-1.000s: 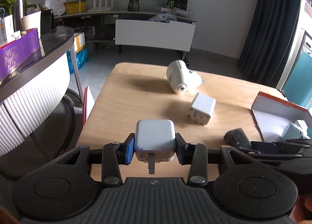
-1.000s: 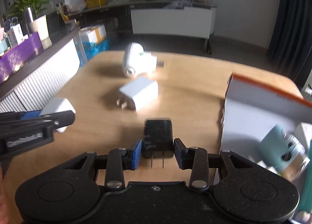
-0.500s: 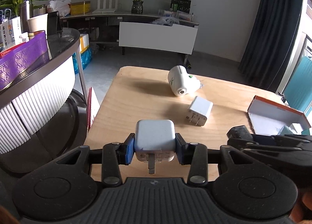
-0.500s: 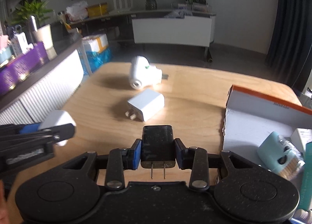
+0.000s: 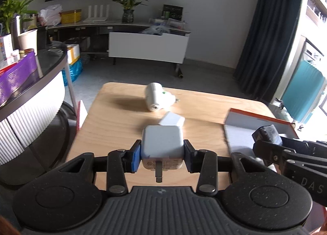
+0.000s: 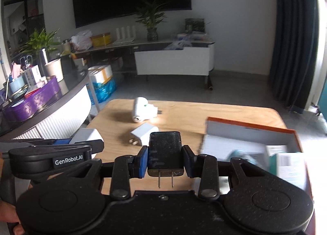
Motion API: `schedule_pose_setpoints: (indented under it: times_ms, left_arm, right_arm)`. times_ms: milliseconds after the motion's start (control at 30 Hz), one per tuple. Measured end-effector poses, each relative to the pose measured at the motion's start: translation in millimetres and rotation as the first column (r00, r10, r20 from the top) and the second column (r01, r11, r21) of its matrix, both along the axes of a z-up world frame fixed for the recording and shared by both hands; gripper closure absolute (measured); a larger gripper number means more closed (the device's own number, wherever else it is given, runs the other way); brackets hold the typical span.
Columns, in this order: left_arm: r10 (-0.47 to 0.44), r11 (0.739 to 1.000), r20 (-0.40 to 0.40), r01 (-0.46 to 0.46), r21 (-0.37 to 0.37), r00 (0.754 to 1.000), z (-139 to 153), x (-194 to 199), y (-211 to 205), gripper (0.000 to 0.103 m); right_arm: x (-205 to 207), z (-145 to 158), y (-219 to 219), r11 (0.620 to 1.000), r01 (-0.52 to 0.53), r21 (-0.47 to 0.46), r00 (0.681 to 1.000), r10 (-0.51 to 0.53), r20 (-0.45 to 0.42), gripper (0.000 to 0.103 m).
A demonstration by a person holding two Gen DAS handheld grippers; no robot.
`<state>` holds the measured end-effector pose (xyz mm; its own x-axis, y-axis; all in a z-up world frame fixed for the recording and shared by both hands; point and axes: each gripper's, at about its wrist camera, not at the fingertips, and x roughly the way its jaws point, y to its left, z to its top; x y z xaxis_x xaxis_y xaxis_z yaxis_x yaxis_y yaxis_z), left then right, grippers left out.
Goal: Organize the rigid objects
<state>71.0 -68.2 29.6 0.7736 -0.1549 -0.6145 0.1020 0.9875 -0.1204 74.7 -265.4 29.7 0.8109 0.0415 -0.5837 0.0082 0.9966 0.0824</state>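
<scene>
Table [image 5: 114, 124] holds the open box [image 6: 247, 132] at right. You're mid-carry: left gripper [image 5: 162, 153] clamps the white charger [image 5: 162, 141], right gripper [image 6: 165, 158] clamps the black charger [image 6: 165, 151]. Next, swing both over the box and let go.

Left claw [image 5: 162, 153]: clamped on a white charger [image 5: 162, 143], one prong toward the camera. Tabletop [image 5: 114, 124] (pale wood): a second white plug [image 5: 172, 119] just behind the held one; a round white adapter [image 5: 156, 100] farther back. Box [image 5: 241, 130], orange-edged, open, at right. Right claw [image 5: 267, 134]: grips a black charger [image 5: 266, 132] over the box.
</scene>
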Motion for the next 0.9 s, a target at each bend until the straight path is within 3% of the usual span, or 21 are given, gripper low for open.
schedule_pose_setpoints:
  times_ms: [900]
  left_arm:
    - [-0.230,0.973,-0.002,0.230,-0.006,0.973,3,-7,-94,0.062]
  right_arm:
    - [-68,12,-91,0.974,0.227,0.017,0.971,-0.228,0.069,0.059]
